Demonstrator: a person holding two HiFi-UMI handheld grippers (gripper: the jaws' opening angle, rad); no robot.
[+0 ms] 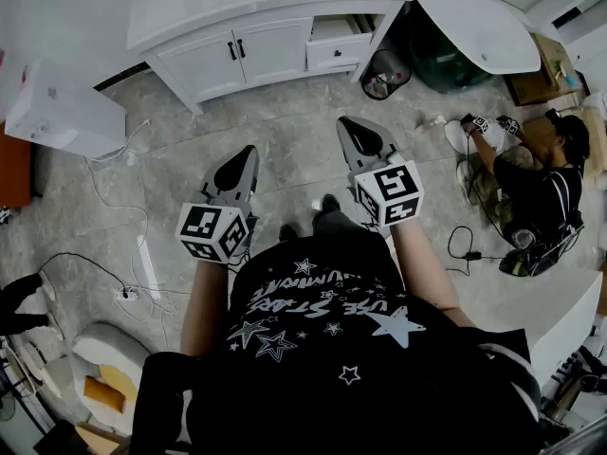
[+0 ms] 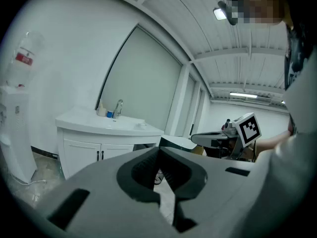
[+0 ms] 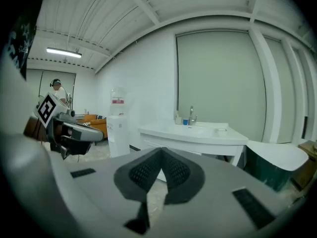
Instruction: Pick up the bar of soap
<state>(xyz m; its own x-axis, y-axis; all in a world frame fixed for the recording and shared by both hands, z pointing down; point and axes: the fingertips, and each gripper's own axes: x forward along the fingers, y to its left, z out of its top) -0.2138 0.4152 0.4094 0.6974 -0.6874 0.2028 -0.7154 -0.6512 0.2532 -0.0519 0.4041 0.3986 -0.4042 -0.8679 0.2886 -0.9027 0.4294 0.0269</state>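
Shirt lettering (image 1: 313, 303) sits upside down, unclear. Left gripper (image 1: 248, 152) and right gripper (image 1: 349, 123) are both pressed together, empty. The vanity (image 1: 190, 8) is in the upper frame, well apart from them; soap too small to tell.

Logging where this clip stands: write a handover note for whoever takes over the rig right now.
Left gripper: shut, empty.
Right gripper: shut, empty.
Both are held out over the floor, short of the white vanity.
Soap: not clearly seen. A small pale item lies on the vanity top near the faucet and may be it.
Done: nothing picked up.
Left: approach the vanity, find the soap, open a gripper, grasp, lift.
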